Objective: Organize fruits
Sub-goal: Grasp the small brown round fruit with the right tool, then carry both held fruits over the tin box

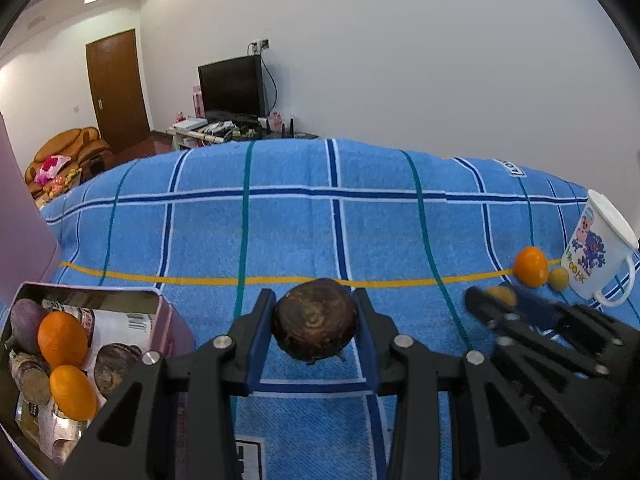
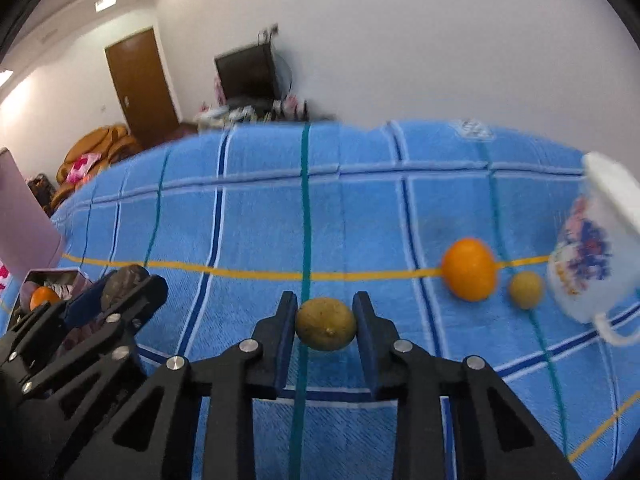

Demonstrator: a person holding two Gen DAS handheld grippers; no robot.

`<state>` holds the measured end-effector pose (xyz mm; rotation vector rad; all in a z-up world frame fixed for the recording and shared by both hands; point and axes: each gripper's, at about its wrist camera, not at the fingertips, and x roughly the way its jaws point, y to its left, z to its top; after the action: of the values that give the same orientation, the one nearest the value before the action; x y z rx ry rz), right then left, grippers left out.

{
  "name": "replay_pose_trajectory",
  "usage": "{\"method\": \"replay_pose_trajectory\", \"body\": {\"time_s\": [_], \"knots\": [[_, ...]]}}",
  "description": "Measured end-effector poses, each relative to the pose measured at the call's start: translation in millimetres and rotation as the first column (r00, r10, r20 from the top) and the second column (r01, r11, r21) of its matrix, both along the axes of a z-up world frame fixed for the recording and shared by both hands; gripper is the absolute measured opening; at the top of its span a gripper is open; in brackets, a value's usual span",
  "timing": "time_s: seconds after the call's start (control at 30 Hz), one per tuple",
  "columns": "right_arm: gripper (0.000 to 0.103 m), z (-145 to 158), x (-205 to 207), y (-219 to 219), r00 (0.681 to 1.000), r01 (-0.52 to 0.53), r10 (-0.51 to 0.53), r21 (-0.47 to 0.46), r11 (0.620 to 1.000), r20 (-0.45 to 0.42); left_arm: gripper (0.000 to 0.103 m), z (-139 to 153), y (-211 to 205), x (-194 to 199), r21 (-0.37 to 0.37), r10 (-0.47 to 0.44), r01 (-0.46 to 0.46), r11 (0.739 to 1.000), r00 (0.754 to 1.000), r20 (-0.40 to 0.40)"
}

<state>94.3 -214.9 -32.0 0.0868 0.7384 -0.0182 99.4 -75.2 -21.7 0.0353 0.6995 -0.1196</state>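
My left gripper (image 1: pixel 316 300) is shut on a dark brown round fruit (image 1: pixel 316 322), held above the blue checked cloth (image 1: pixel 300 228). My right gripper (image 2: pixel 325 304) is shut on a small yellow-green fruit (image 2: pixel 326 323); it also shows at the right of the left wrist view (image 1: pixel 496 300). A pink tin (image 1: pixel 172 320) at the lower left holds two oranges (image 1: pixel 62 338), purple and brown fruits and packets. On the cloth at the right lie an orange (image 2: pixel 470 269) and a small yellow-green fruit (image 2: pixel 526 290).
A white lidded mug (image 2: pixel 588 268) with a cartoon print stands right of the loose fruits. The tin's pink lid (image 1: pixel 20 220) stands open at the left edge. Beyond the cloth are a TV stand, a door and a sofa.
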Motion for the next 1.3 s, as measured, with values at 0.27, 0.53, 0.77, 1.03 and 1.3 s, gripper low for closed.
{"method": "replay_pose_trajectory", "body": {"time_s": [0.27,0.53,0.77,1.03,1.3], "knots": [[0.031,23.9,-47.8,-3.8,0.974,0.083,-0.075,-0.029,0.996,0.212,0.041,7.0,0.5,-19.0,0.018,-0.003,0.002,1.000,0.998,0.059],[0.031,32.4,-72.4,8.0,0.957,0.104,-0.082,-0.065,0.992,0.280,0.041,9.1,9.5,-39.0,0.002,0.000,0.000,1.000,0.997,0.080],[0.031,33.0,-89.9,11.7,0.950,0.115,-0.092,-0.062,0.991,0.299,0.041,11.5,16.6,-55.7,-0.003,0.004,-0.004,1.000,0.995,0.103],[0.031,32.2,-103.7,11.8,0.946,0.123,-0.099,-0.059,0.991,0.308,0.041,13.0,21.6,-65.9,-0.010,0.007,-0.006,1.000,0.993,0.116],[0.031,31.6,-116.2,15.0,0.944,0.123,-0.098,-0.062,0.990,0.315,0.041,13.0,26.7,-74.5,-0.016,0.000,0.002,1.000,0.992,0.124]]}}
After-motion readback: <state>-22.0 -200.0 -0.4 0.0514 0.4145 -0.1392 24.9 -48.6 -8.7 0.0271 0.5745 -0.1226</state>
